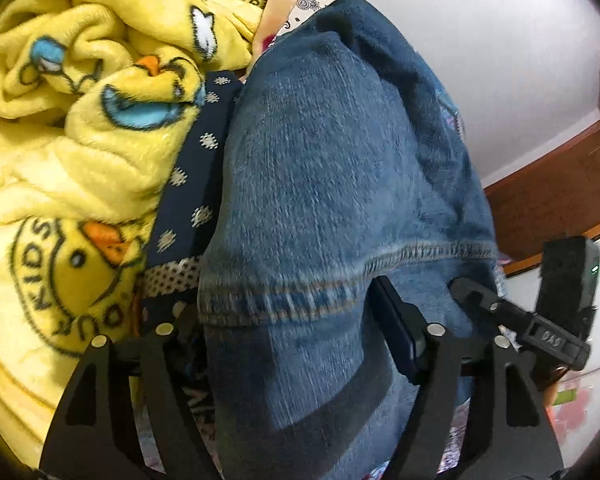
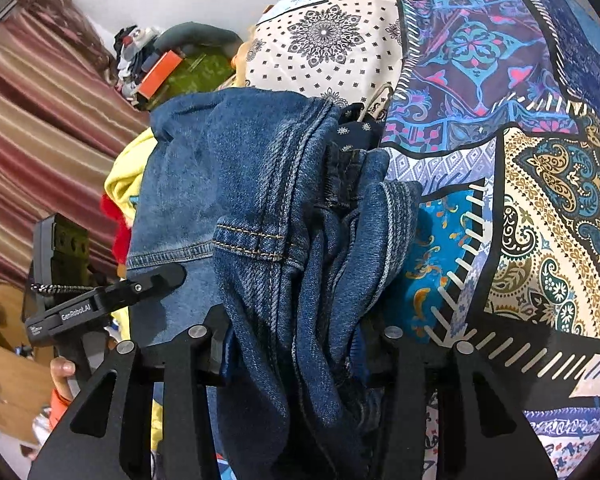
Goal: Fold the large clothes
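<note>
Here, blue jeans (image 1: 340, 168), thick soft denim, likely heavy and floppy; best gripped at stitched hems. Draped across a patterned bedspread (image 2: 520, 160), beside a yellow duck blanket (image 1: 80, 152). Left gripper (image 1: 296, 332) closed around a hemmed leg end; right gripper (image 2: 300, 344) clamped on bunched denim, both raised close together.

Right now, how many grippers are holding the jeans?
2: the left gripper grips the jeans at a hemmed edge; the right gripper clamps the bunched waistband. Contact points are partly hidden by denim.
</note>
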The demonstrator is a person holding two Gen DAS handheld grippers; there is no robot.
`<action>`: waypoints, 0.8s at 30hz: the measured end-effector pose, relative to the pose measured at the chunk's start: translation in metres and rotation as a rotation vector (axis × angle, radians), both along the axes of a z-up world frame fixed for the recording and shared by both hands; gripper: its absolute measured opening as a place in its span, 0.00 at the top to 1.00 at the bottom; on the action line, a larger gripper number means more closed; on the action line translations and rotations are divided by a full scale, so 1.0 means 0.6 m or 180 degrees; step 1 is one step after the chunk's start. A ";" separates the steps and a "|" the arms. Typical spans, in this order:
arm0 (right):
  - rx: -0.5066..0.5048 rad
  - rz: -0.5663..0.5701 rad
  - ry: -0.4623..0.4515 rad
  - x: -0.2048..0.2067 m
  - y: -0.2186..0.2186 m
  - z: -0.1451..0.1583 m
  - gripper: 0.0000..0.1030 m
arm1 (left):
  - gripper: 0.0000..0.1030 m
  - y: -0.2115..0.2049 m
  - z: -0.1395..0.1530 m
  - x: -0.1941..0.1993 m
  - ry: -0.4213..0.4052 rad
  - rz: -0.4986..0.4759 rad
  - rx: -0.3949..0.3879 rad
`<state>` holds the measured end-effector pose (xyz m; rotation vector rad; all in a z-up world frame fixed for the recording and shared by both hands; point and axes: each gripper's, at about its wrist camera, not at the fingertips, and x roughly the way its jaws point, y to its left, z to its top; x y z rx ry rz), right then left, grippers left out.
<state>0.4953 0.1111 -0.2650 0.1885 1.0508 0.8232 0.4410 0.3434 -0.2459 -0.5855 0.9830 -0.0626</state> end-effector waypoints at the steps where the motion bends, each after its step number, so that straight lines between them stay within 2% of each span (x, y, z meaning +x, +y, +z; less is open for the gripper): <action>1: -0.0054 -0.0018 -0.0042 -0.006 0.000 0.002 0.56 | 0.22 -0.007 0.007 -0.009 0.0001 0.0010 0.0107; 3: -0.0169 -0.0045 -0.0139 -0.017 -0.001 0.005 0.51 | 0.13 -0.021 0.016 -0.027 0.0021 0.0032 0.0354; 4: -0.0222 -0.0043 -0.0191 -0.022 -0.002 0.004 0.49 | 0.11 -0.031 0.016 -0.038 0.0032 -0.0003 0.0414; 6: -0.0336 -0.0056 -0.0272 -0.035 -0.009 0.000 0.38 | 0.11 -0.047 0.013 -0.056 0.0097 -0.0081 0.0513; 8: -0.0405 -0.0030 -0.0328 -0.051 -0.020 -0.003 0.34 | 0.10 -0.057 0.008 -0.080 0.0102 -0.0061 0.0613; 11: -0.0513 0.0047 -0.0384 -0.077 -0.037 -0.006 0.32 | 0.06 -0.062 -0.002 -0.116 0.0169 -0.0010 0.0545; 16: -0.0664 0.0093 -0.0448 -0.125 -0.064 -0.002 0.32 | 0.07 -0.092 -0.003 -0.172 0.0293 -0.0007 0.0799; 20: -0.0675 0.0069 -0.0613 -0.160 -0.082 0.033 0.32 | 0.07 -0.121 0.043 -0.215 0.0198 0.0033 0.0967; 24: -0.0426 0.0002 -0.0895 -0.204 -0.111 0.113 0.32 | 0.07 -0.163 0.131 -0.260 -0.0181 0.0011 0.1332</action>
